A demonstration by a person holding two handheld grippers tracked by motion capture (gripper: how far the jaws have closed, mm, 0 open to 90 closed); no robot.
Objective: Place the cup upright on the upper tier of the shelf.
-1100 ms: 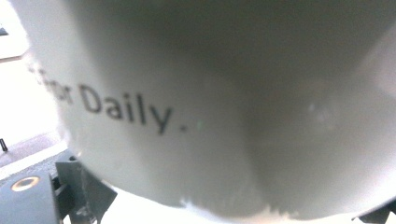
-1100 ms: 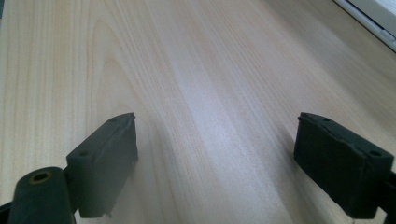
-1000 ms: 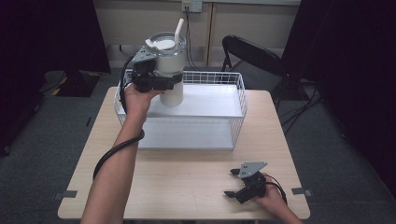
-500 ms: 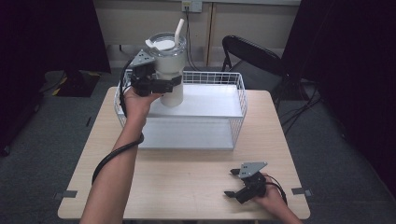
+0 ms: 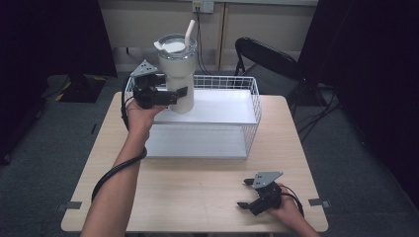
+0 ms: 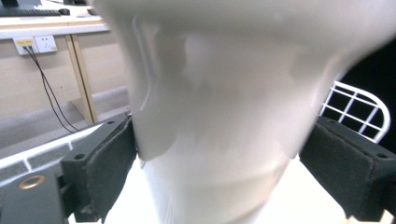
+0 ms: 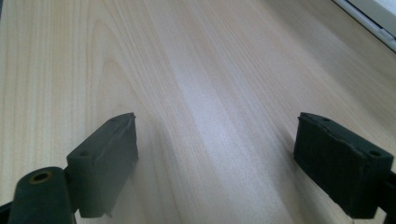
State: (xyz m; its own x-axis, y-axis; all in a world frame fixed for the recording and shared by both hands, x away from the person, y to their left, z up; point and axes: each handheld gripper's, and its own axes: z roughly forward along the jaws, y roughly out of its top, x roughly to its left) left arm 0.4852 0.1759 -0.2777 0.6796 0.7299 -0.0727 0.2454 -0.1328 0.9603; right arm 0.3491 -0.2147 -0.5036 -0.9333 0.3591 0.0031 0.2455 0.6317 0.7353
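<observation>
Two grippers are in play, and the one at the upper left of the high view matters now. That left gripper (image 5: 175, 94) pinches the white tumbler (image 5: 176, 74) around its narrower lower body, jaws pressed on either side, as the left gripper view confirms with the tumbler (image 6: 224, 116) filling the gap between the pads. The tumbler stands upright, long axis vertical, and seems to hang just above the back left corner of the white wire basket (image 5: 249, 118), so the coming move is probably straight down onto the basket floor. It is a pale, tapered cup, wider on top, with a clear lid and a white straw leaning right. At the lower right, the right gripper (image 5: 249, 195) rests on the wooden table (image 5: 197, 197), jaws spread and empty, well apart from the tumbler.
</observation>
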